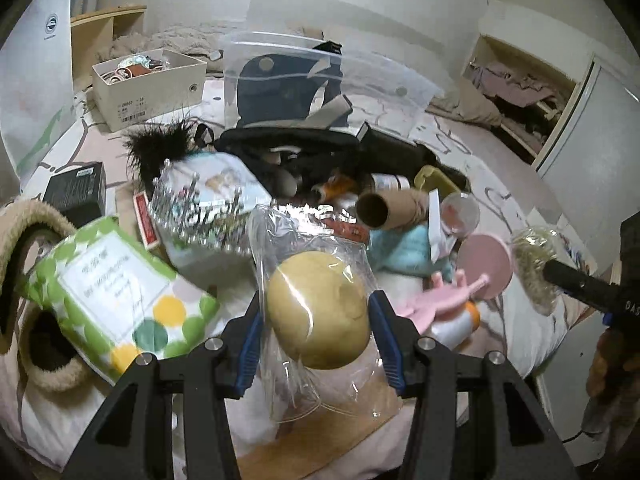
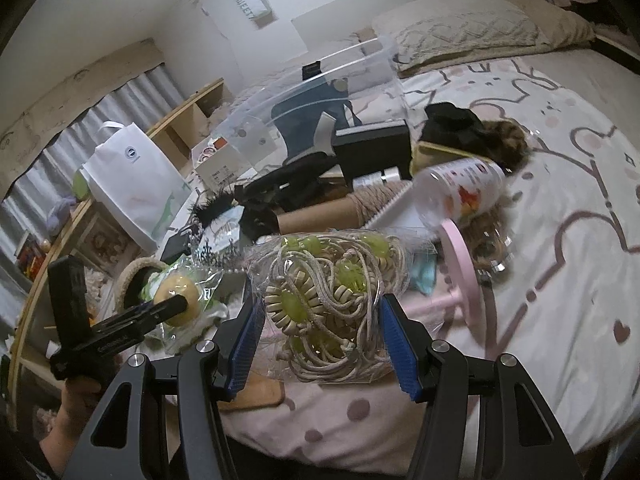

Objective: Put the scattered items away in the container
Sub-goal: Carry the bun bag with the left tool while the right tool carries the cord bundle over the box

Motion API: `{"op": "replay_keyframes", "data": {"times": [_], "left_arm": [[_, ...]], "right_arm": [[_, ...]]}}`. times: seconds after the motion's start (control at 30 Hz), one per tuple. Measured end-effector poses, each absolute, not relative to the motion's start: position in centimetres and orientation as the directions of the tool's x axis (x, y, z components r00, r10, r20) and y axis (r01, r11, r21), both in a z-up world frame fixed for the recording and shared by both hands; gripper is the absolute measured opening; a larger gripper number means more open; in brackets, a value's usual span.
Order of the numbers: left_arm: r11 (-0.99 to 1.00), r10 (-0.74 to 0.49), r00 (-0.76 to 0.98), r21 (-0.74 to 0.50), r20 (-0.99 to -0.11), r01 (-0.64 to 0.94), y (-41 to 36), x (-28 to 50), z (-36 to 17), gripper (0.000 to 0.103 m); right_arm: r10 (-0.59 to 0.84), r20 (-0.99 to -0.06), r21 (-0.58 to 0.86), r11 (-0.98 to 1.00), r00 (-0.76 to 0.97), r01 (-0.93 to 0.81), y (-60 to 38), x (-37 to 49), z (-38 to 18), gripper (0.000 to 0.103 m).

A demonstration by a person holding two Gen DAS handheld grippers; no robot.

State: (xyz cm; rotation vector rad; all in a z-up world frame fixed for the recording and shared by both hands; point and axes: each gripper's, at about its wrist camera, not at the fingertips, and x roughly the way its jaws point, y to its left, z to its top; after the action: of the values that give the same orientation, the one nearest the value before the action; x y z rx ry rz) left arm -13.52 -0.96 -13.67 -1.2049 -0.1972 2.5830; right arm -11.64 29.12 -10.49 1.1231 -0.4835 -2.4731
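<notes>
Your left hand-held gripper (image 1: 318, 316) has its blue pads on both sides of a yellow-brown ball in a clear bag (image 1: 320, 312). The pads seem to touch the wrapping, so I judge that it grips the ball, though lightly. Your right hand-held gripper (image 2: 322, 320) stands wide open around a clear bag of cord and yellow-green beads (image 2: 332, 304). The bag lies between the fingers, but I cannot tell if they press on it yet.

The clear plastic container (image 1: 288, 76) stands straight ahead of both grippers, at the far side of the pile on the bed (image 2: 560, 208). Its long side runs across the left view. The left one looks a little nearer to it.

Between you and the container lies the whole heap: a cardboard tube (image 1: 384, 208), a black strap bundle (image 1: 288, 144), a black box (image 2: 372, 152) and a pink round stand (image 2: 460, 272). I think you must lift each bag over this heap, because a low path would drag things along.
</notes>
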Motion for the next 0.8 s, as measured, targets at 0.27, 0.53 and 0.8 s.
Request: {"op": "replay_keyframes", "data": {"times": [0.27, 0.53, 0.8], "left_arm": [[-0.943, 0.326, -0.624, -0.288, -0.710, -0.166, -1.5, -17.3, -13.2, 0.050], [-0.947, 0.314, -0.630, -0.278, -0.710, -0.159, -2.1, -22.0, -12.2, 0.050], [-0.942, 0.328, -0.614, -0.298, -0.718, -0.154, -2.7, -27.2, -10.4, 0.050]], "right_arm": [[-0.493, -0.647, 0.456, -0.862, -0.582, 0.223, 26.8, -15.4, -10.3, 0.060], [-0.525, -0.671, 0.474, -0.847, -0.523, 0.242, 24.3, -20.2, -10.2, 0.060], [-0.532, -0.680, 0.479, -0.843, -0.505, 0.244, 23.0, -25.7, -8.0, 0.060]]}}
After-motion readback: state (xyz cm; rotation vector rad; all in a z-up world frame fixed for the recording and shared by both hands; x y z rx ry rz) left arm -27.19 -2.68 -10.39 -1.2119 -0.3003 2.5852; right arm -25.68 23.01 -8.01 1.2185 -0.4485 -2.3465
